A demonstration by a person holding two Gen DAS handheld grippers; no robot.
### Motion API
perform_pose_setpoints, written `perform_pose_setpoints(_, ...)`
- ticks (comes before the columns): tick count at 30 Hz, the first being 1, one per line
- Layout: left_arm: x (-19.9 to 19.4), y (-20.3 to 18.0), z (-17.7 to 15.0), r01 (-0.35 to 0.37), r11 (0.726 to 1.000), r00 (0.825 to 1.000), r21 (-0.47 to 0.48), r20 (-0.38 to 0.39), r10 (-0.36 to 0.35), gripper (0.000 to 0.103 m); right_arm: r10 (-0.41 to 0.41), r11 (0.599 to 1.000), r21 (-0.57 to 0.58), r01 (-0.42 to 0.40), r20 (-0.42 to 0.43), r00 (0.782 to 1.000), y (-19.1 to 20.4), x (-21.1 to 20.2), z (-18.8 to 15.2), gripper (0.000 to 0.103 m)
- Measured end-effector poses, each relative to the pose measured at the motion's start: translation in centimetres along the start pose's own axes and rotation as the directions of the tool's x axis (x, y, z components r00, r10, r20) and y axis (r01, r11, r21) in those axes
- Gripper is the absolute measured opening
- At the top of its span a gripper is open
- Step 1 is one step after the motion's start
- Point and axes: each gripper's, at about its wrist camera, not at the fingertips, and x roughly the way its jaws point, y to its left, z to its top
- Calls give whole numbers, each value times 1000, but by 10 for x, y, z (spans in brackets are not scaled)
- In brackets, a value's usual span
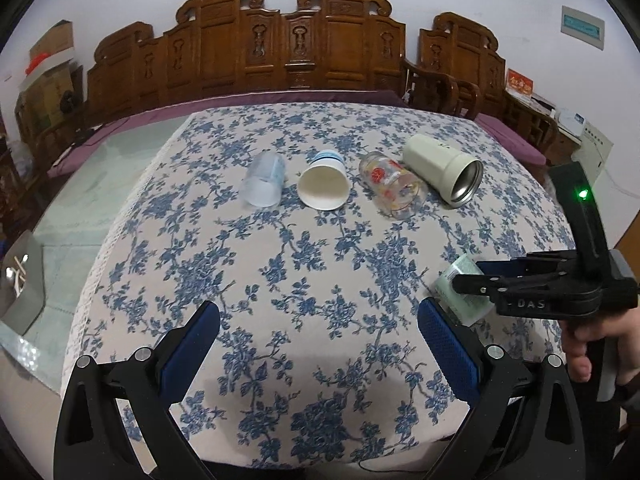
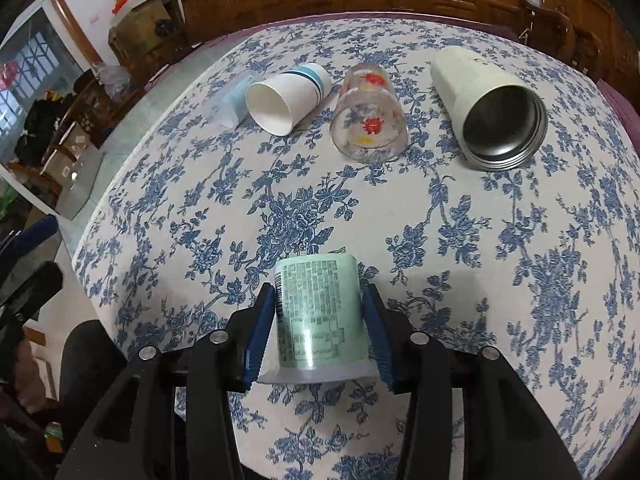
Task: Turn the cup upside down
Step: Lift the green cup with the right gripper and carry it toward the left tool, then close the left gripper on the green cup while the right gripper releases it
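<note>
Left wrist view: a surface (image 1: 280,280) under a blue-flowered cloth stands before a carved wooden bench (image 1: 288,48) and a pale wall. Four vessels lie on their sides in a far row: a clear plastic cup (image 1: 262,184), a paper cup (image 1: 324,186), a printed glass (image 1: 394,186) and a cream steel-lined tumbler (image 1: 442,172). The left hand-held gripper (image 1: 320,340) hovers over the near edge, its blue pads spread wide and released, touching nothing. Near right, the right hand-held gripper (image 1: 472,280) clasps a green-labelled cup (image 1: 460,292). Bare cloth lies between the near edge and the row.

Right wrist view: the right hand-held gripper (image 2: 320,332) grasps the green-labelled cup (image 2: 320,316) by its sides, wide rim nearest the camera, closed base pointing far. The row lies far beyond: paper cup (image 2: 284,96), printed glass (image 2: 370,116), tumbler (image 2: 488,108), clear plastic cup (image 2: 234,104) far left. Boxes (image 2: 136,20) stand in the left corner.
</note>
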Motion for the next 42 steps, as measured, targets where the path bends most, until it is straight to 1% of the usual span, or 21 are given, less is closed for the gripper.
perform_pose_setpoints(2, -2, 1, 0, -13, 1000, 1000, 3, -1, 13, 95, 8, 1000, 10, -8, 6, 1000, -2, 2, 0, 49)
perform_pose_setpoints(4, -2, 0, 0, -17, 1000, 1000, 3, -5, 17, 95, 29, 999, 19, -30, 26, 999, -3, 0, -2, 56)
perform_pose_setpoints(6, -1, -1, 0, -21, 1000, 1000, 7, -9, 21, 95, 37, 999, 11, -37, 63, 997, -4, -9, -5, 62)
perform_pose_setpoints(8, 0, -4, 1, -24, 1000, 1000, 12, -15, 24, 95, 40, 999, 7, -41, 107, 993, -7, -22, -9, 63)
perform_pose_setpoints(10, 3, -7, 3, -18, 1000, 1000, 14, -21, 18, 95, 35, 999, 1, -36, 171, 985, -10, -40, -16, 64)
perform_pose_setpoints(11, 5, -10, 5, -11, 1000, 1000, 15, -25, 11, 95, 20, 1000, -5, -19, 207, 978, -11, -50, -21, 66)
perform_pose_setpoints(13, 9, -17, 9, -2, 1000, 1000, 22, -29, 3, 95, -15, 1000, -5, 17, 267, 964, -15, -65, -32, 72)
perform_pose_setpoints(15, 13, -25, 12, 2, 999, 999, 32, -36, 0, 95, -59, 998, 10, 59, 323, 945, -23, -77, -46, 74)
perform_pose_setpoints(17, 19, -35, 16, 16, 999, 998, 45, -54, -13, 95, -94, 995, 46, 83, 367, 925, -31, -85, -61, 75)
perform_pose_setpoints(21, 39, -58, 25, 39, 997, 993, 69, -114, -31, 95, -137, 989, 106, 103, 393, 909, -51, -86, -85, 75)
perform_pose_setpoints(22, 44, -62, 26, 45, 996, 991, 71, -128, -36, 94, -158, 986, 116, 122, 389, 908, -56, -83, -90, 75)
perform_pose_setpoints(23, 48, -66, 27, 51, 996, 989, 69, -141, -41, 90, -173, 983, 120, 136, 384, 907, -61, -80, -93, 75)
perform_pose_setpoints(25, 61, -77, 32, 76, 996, 981, 54, -185, -65, 87, -180, 982, 122, 144, 383, 906, -65, -77, -100, 75)
perform_pose_setpoints(27, 71, -85, 35, 86, 996, 973, 36, -218, -76, 85, -177, 982, 131, 137, 383, 907, -72, -74, -103, 75)
perform_pose_setpoints(31, 92, -98, 38, 99, 995, 953, -7, -288, -96, 79, -157, 983, 145, 110, 369, 916, -80, -67, -107, 75)
perform_pose_setpoints(36, 115, -103, 40, 115, 989, 918, -95, -371, -142, 74, -140, 986, 136, 95, 374, 917, -78, -67, -105, 75)
perform_pose_setpoints(37, 121, -101, 40, 122, 984, 907, -130, -389, -163, 72, -139, 987, 132, 96, 376, 916, -77, -67, -105, 75)
perform_pose_setpoints(42, 138, -95, 40, 114, 967, 870, -227, -447, -207, 71, -134, 988, 122, 93, 382, 914, -74, -67, -104, 75)
